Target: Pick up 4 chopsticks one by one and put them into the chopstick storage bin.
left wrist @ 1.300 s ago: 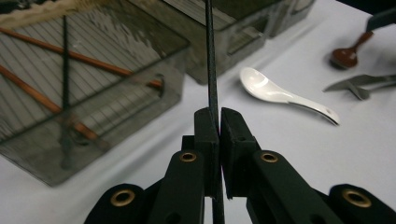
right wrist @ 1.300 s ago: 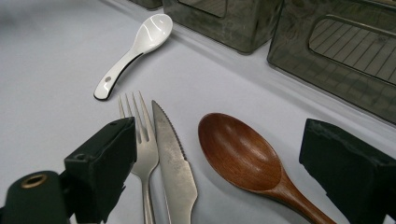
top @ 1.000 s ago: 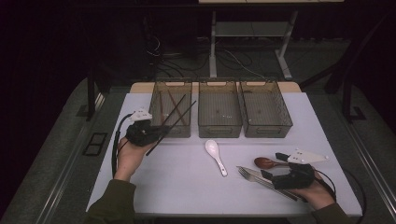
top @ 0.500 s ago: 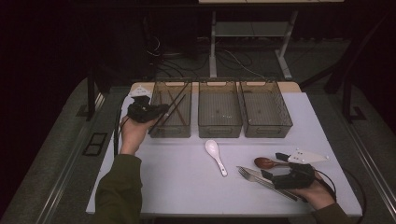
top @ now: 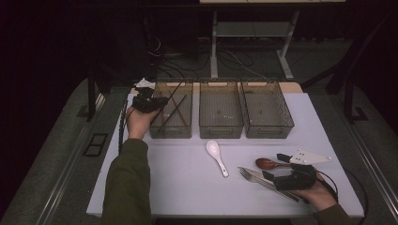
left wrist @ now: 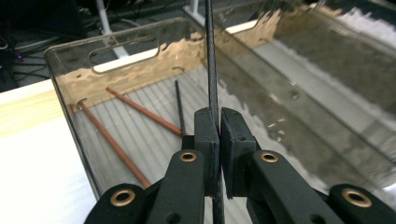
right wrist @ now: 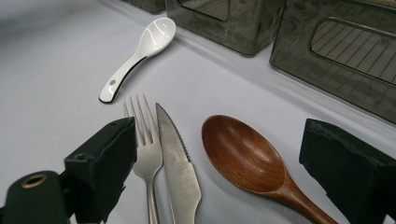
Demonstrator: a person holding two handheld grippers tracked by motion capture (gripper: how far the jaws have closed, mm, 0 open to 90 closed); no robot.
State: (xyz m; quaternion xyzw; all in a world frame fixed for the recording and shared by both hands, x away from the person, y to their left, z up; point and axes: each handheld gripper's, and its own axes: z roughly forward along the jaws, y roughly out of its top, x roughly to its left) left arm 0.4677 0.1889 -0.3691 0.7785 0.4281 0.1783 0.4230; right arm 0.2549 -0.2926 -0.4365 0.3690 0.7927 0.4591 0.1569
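My left gripper [top: 157, 103] [left wrist: 219, 126] is shut on a thin black chopstick [left wrist: 209, 70], which slants up over the left clear bin [top: 170, 133] [left wrist: 70, 70]. In that bin lie two brown chopsticks [left wrist: 112, 144] and another black chopstick [left wrist: 179, 107]. My right gripper [top: 274, 166] [right wrist: 224, 158] rests low at the table's front right, open. Its jaws straddle a metal fork [right wrist: 147, 154], a knife [right wrist: 175, 158] and a wooden spoon [right wrist: 243, 154] [top: 266, 163] without pressing on any of them.
A white ceramic spoon [top: 217, 157] [right wrist: 140, 51] lies on the white tabletop [top: 178, 178] in front of the middle bin [top: 220, 132]. The right bin [top: 270, 132] stands beside it. Table legs and cables sit in the dark behind the table.
My left hand has carried the black chopstick away from the person, from the table's left side up to the left bin's far left end. The right hand has stayed put.
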